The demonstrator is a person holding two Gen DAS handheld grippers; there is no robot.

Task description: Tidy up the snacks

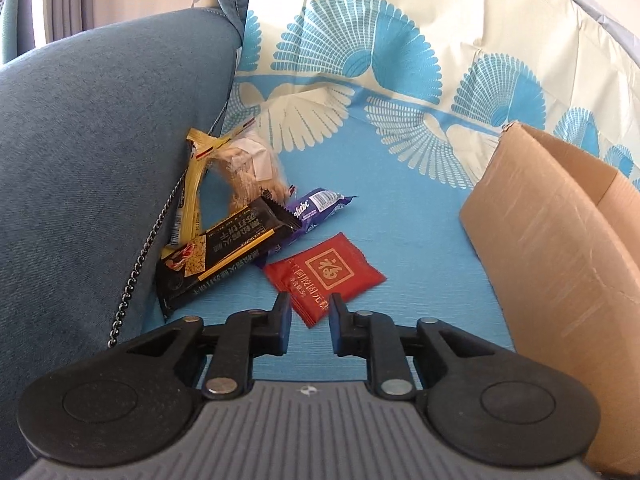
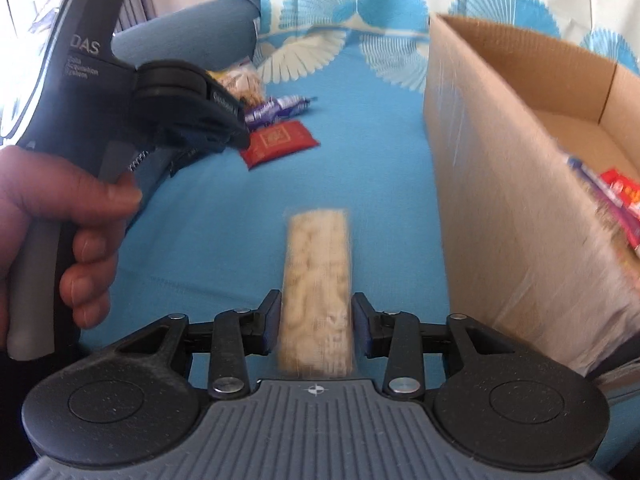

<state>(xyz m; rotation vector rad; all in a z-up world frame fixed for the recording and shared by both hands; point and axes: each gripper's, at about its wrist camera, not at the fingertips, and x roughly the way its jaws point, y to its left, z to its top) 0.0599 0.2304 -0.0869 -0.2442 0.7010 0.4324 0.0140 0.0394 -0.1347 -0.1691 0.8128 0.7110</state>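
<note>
We are holding a clear-wrapped cracker bar [image 2: 316, 292] lengthwise between the jaws of our right gripper [image 2: 316, 320], above the blue sheet [image 2: 360, 140] and just beside the cardboard box [image 2: 500, 140]. Our left gripper [image 1: 310, 320] is standing narrowly parted and empty, with a corner of the red packet [image 1: 326, 274] below its gap. We judge the bar light, brittle and slippery in its film, so gripping it across the middle is suiting it; the red packet looks flat and soft, best taken by an edge. Only the right view is showing snacks inside the box and the hand [image 2: 60, 220] gripping the left handle; only the left is showing the black bar [image 1: 224, 252] and yellow packet [image 1: 192, 184] against the grey-blue cushion [image 1: 100, 160].
</note>
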